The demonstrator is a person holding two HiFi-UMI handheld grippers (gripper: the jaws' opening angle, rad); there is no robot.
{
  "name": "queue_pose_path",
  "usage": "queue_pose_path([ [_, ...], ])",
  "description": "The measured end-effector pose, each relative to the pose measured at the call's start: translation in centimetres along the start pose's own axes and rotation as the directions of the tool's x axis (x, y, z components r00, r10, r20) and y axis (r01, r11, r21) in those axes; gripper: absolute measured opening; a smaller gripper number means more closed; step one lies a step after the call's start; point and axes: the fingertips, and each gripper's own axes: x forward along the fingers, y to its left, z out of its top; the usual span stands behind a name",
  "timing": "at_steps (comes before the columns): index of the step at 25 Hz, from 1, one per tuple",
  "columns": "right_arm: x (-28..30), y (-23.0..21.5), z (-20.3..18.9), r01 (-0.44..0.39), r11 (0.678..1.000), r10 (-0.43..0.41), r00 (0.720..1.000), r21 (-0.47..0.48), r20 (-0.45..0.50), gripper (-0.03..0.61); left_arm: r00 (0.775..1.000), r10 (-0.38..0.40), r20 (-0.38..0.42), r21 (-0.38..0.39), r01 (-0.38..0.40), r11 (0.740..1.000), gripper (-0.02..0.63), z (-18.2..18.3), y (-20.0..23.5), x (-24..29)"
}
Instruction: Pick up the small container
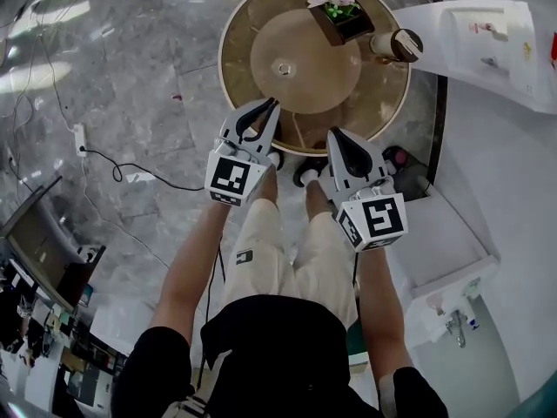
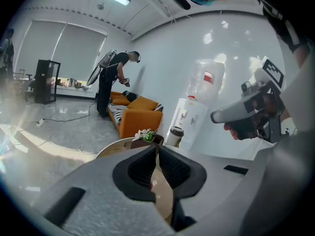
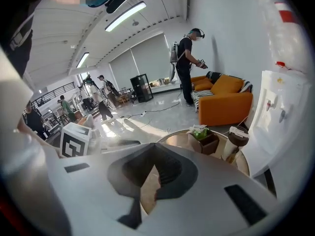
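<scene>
The small container (image 1: 396,45), a pale cup with a dark lid, stands at the right edge of the round wooden table (image 1: 228,68). It also shows in the left gripper view (image 2: 176,135) and in the right gripper view (image 3: 235,142). My left gripper (image 1: 271,103) hangs over the table's near edge, shut with nothing between its pads. My right gripper (image 1: 333,133) is just short of the near rim, likewise shut and empty. Both are well apart from the container, which lies far to the right of them.
A dark box of flowers (image 1: 340,14) sits on the table beside the container. A white water dispenser (image 1: 487,37) stands close to the table's right. Cables (image 1: 122,168) trail over the marble floor on the left. An orange sofa (image 3: 224,102) and a standing person (image 2: 108,85) are farther back.
</scene>
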Motion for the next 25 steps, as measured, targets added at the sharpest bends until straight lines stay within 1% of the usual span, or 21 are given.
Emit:
queue_pose_path([
  [5, 2.2, -0.7, -2.4, -0.019, 1.000, 0.019, 1.000, 0.017, -0.005, 0.004, 0.999, 0.010, -0.035, -0.015, -0.010, 1.000, 0.020, -4.2, 0.6, 1.9],
  [9, 3.9, -1.6, -4.6, -0.024, 0.999, 0.025, 0.999, 0.036, -0.032, 0.004, 0.999, 0.023, -0.049, -0.011, -0.024, 1.000, 0.028, -7.1, 1.3, 3.3],
  [11, 4.6, -2.0, -5.4, -0.026, 0.999, 0.028, 0.999, 0.044, -0.042, 0.004, 0.998, 0.036, -0.059, 0.001, -0.036, 0.999, 0.080, -8.6, 1.9, 4.0],
  [12, 4.9, -2.2, -5.7, -0.029, 0.999, 0.031, 0.999, 0.045, -0.044, 0.004, 0.997, 0.042, -0.063, 0.009, -0.042, 0.999, 0.096, -9.3, 2.2, 4.4],
  [15, 5.8, -2.6, -6.0, -0.041, 0.998, 0.043, 0.998, 0.042, -0.049, 0.004, 0.995, 0.052, -0.081, 0.040, -0.048, 0.998, 0.126, -11.3, 3.0, 5.6],
  [17, 6.4, -2.8, -6.2, -0.044, 0.998, 0.047, 0.997, 0.042, -0.054, 0.004, 0.994, 0.042, -0.104, 0.053, -0.036, 0.998, 0.157, -12.7, 3.4, 6.3],
  [19, 6.9, -3.2, -6.5, -0.042, 0.998, 0.044, 0.997, 0.041, -0.062, 0.004, 0.992, 0.033, -0.124, 0.058, -0.026, 0.998, 0.174, -14.0, 3.8, 7.2],
  [25, 8.2, -4.2, -7.5, -0.034, 0.997, 0.039, 0.997, 0.068, -0.073, 0.004, 0.985, 0.050, -0.167, 0.098, -0.034, 0.995, 0.249, -16.8, 5.1, 9.8],
])
